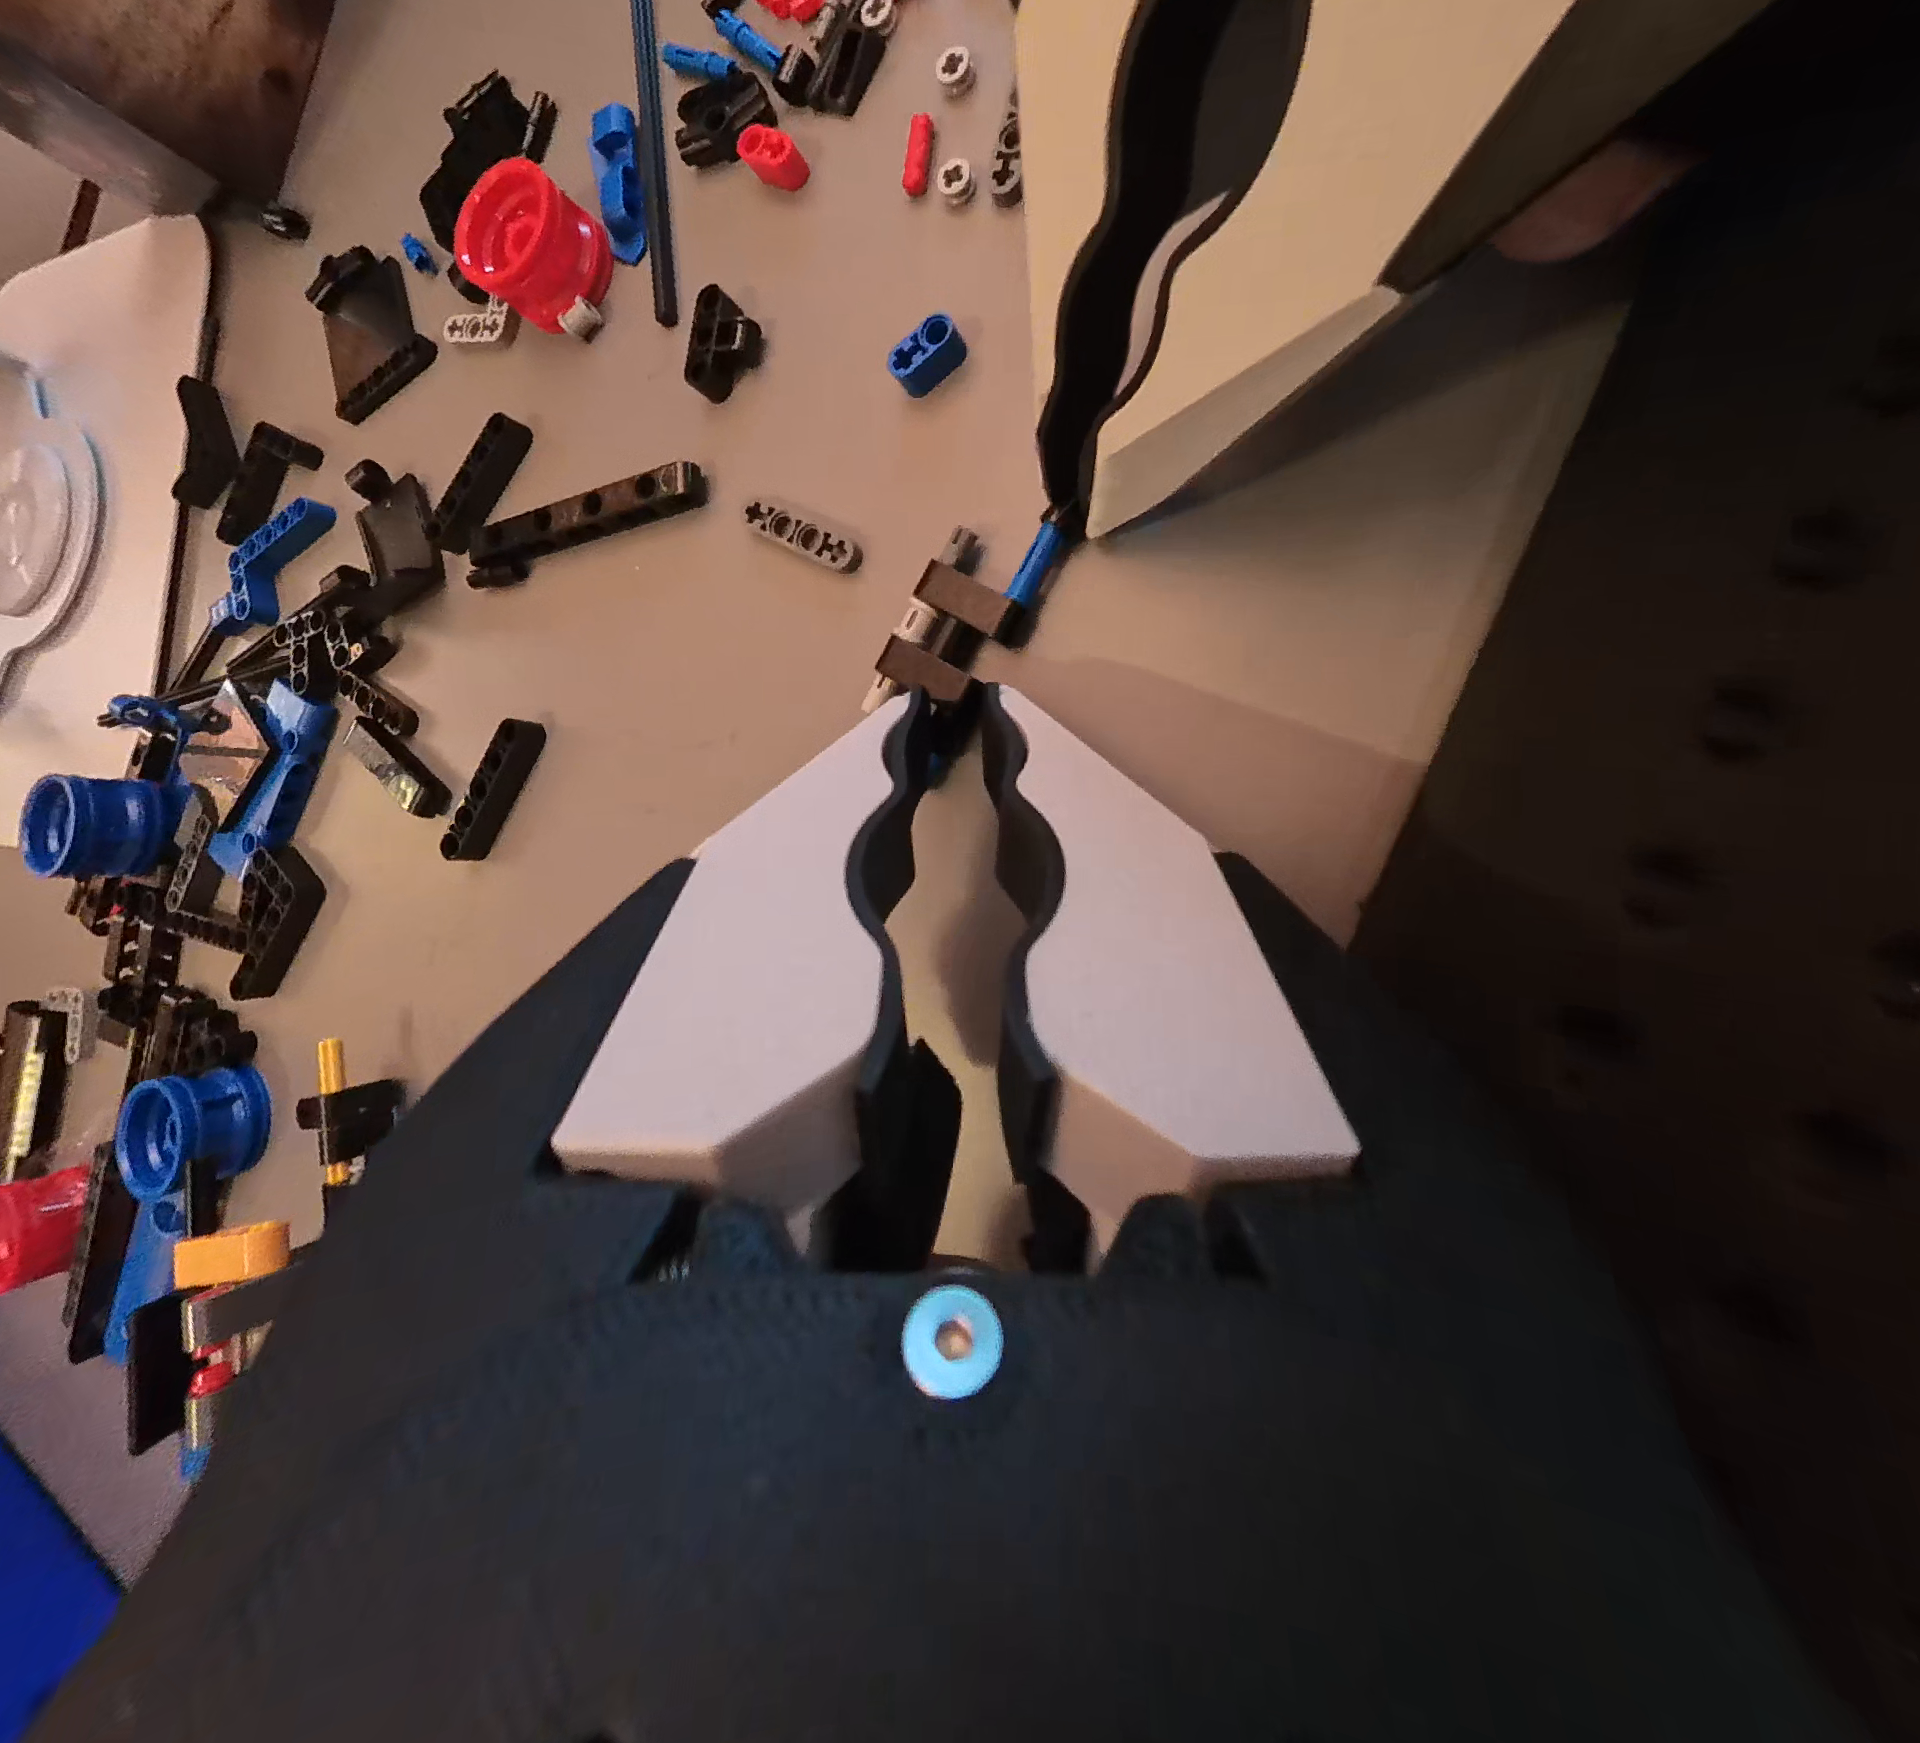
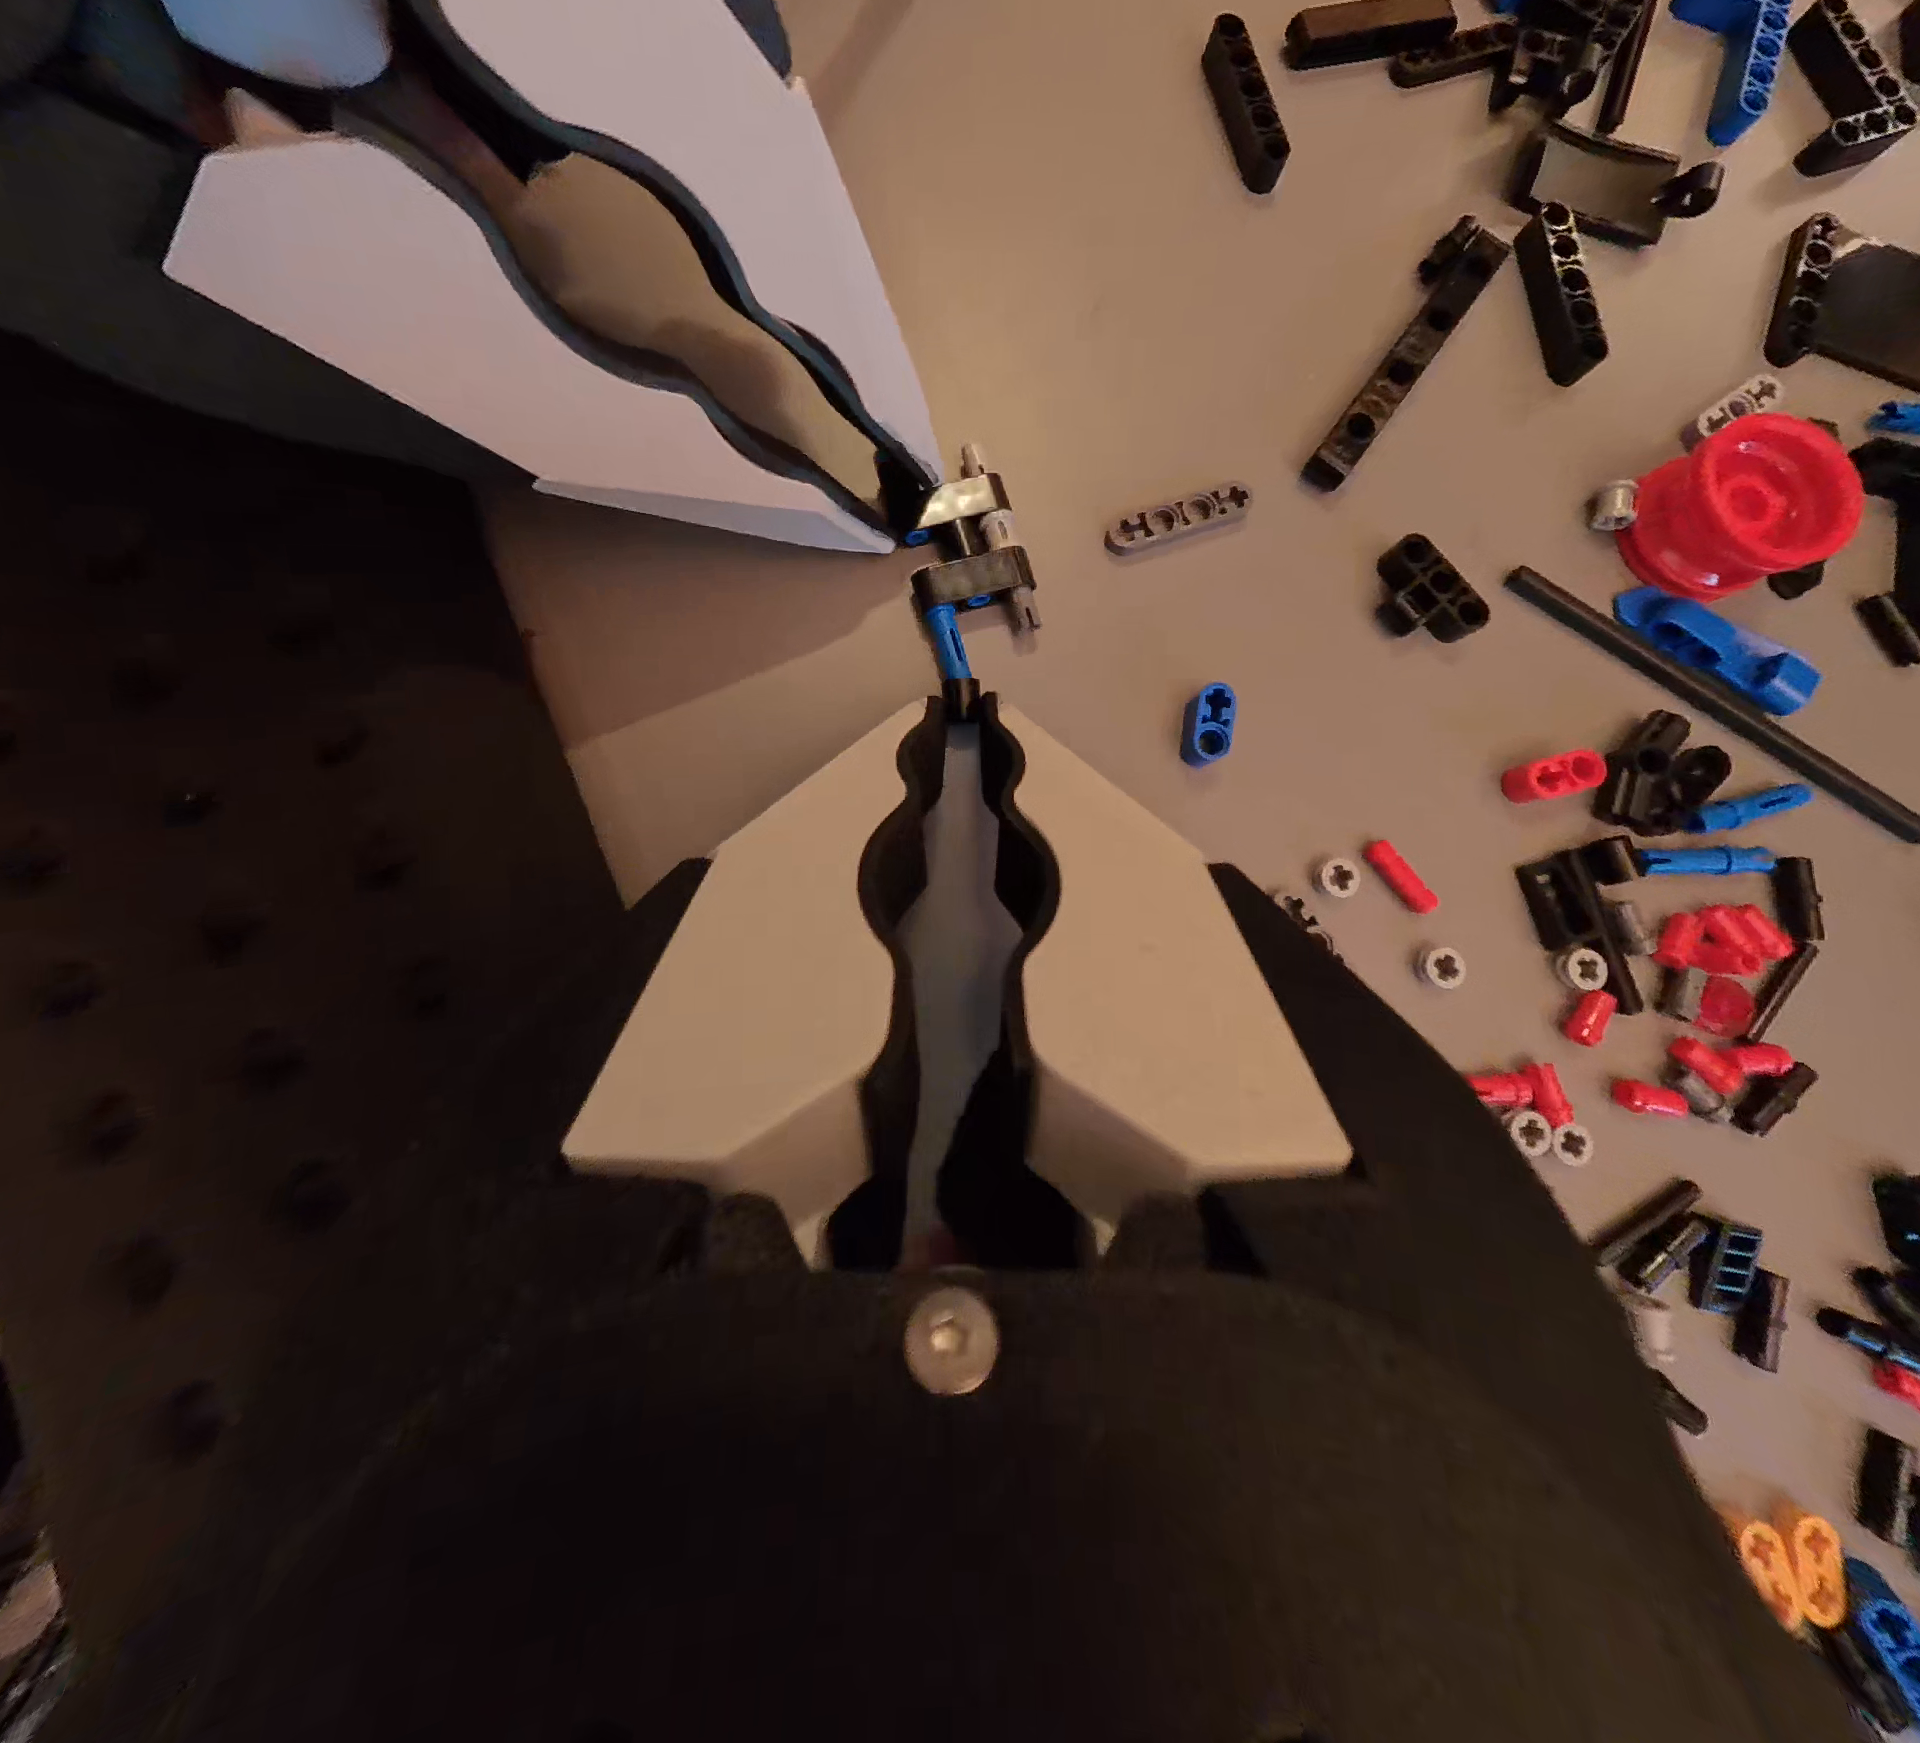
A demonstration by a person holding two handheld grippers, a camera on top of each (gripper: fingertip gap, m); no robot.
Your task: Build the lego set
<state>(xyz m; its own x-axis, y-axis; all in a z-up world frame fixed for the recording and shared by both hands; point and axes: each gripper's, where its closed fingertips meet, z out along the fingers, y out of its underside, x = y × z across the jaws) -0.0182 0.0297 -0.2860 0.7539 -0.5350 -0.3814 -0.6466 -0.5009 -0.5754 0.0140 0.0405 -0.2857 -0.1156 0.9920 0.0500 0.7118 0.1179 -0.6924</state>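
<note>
No readable text, label or number anywhere

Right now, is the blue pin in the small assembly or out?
In: blue pin enters the small assembly; the right tool grips its free end.

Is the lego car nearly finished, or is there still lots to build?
Only a little is done: a small assembly of two dark pieces on a pale axle. The left gripper pinches it while the right gripper holds a blue pin entering it. Lots remains: the red wheel hub, blue wheel hubs and many beams lie loose on the table.
</note>
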